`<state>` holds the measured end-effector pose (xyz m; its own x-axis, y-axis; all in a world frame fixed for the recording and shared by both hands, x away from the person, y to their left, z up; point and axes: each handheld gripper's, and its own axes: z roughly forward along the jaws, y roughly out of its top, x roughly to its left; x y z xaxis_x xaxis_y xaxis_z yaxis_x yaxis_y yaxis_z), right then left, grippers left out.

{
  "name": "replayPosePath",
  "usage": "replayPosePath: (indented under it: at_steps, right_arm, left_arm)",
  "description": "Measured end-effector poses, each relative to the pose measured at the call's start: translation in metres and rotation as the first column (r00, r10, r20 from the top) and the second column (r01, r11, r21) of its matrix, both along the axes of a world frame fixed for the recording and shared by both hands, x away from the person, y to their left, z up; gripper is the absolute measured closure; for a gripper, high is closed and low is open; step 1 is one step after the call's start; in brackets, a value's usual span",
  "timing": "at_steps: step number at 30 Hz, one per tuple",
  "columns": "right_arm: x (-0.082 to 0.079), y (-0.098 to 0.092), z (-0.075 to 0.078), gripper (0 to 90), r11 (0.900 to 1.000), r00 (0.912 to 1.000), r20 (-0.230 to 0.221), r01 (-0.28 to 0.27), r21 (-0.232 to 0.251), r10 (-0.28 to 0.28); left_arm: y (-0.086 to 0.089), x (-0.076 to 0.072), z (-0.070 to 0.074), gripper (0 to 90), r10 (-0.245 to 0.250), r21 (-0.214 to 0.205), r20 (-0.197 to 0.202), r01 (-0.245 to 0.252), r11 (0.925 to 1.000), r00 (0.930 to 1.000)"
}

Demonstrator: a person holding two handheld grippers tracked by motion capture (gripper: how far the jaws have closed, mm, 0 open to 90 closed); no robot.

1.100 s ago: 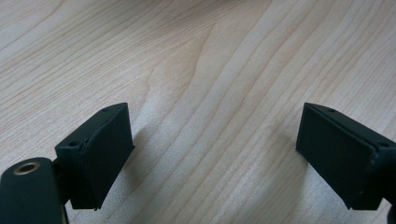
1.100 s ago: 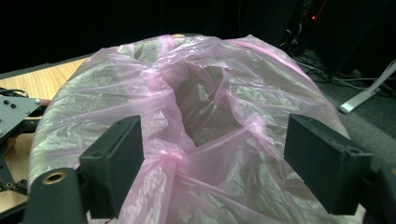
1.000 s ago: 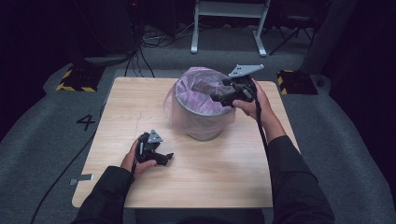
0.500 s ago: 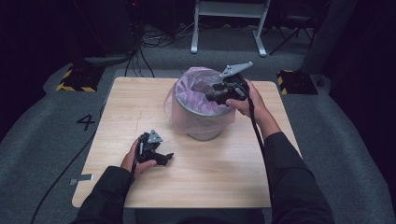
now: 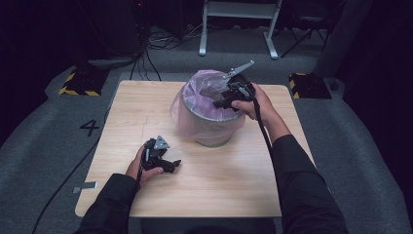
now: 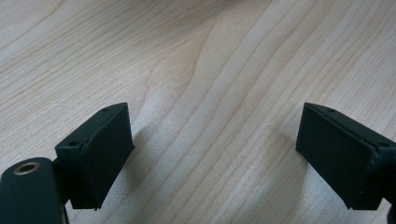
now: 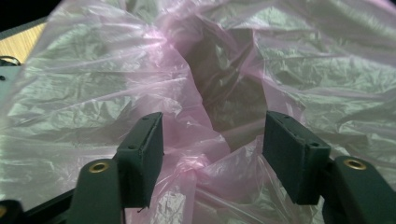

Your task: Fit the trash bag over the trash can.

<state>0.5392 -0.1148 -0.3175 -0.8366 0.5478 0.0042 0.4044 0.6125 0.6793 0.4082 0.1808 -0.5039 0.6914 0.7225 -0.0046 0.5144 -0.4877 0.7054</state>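
Liner (image 5: 187,112), pink plastic, sits in grey bin (image 5: 214,134) mid-table, draped over the rim. Right gripper (image 7: 212,156) reaches inside, jaws spread around a bunched fold: probably seating or gathering it. Next: pinch that fold. Left gripper (image 6: 212,154) spread, idle over bare table (image 5: 122,112).

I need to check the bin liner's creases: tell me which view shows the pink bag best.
The right gripper view: the pink bag is close up, every crease plain, a knotted fold between the open right gripper. The high view shows it small, draped over the bin. The left gripper view faces the table.
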Motion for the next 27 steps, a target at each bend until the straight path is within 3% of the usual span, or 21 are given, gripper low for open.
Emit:
replayPosePath:
  at_steps: [5,15,27]
  right_arm:
    - [0.004,0.0015,-0.0034,33.7,0.9994,0.9993,-0.036,0.008,-0.034,-0.01]
    - [0.0049,0.0043,-0.0062,26.9,0.9948,0.9983,-0.059,-0.001,-0.102,-0.005]
    - [0.0065,0.0071,-0.0107,23.6,0.9905,0.9957,-0.091,0.008,-0.137,-0.021]
  left_arm:
    - [0.0,0.0,0.0,10.8,0.0,0.0,0.0,0.0,1.0,1.0]
    - [0.0,0.0,0.0,10.8,0.0,0.0,0.0,0.0,1.0,1.0]
    - [0.0,0.0,0.0,10.7,0.0,0.0,0.0,0.0,1.0,1.0]
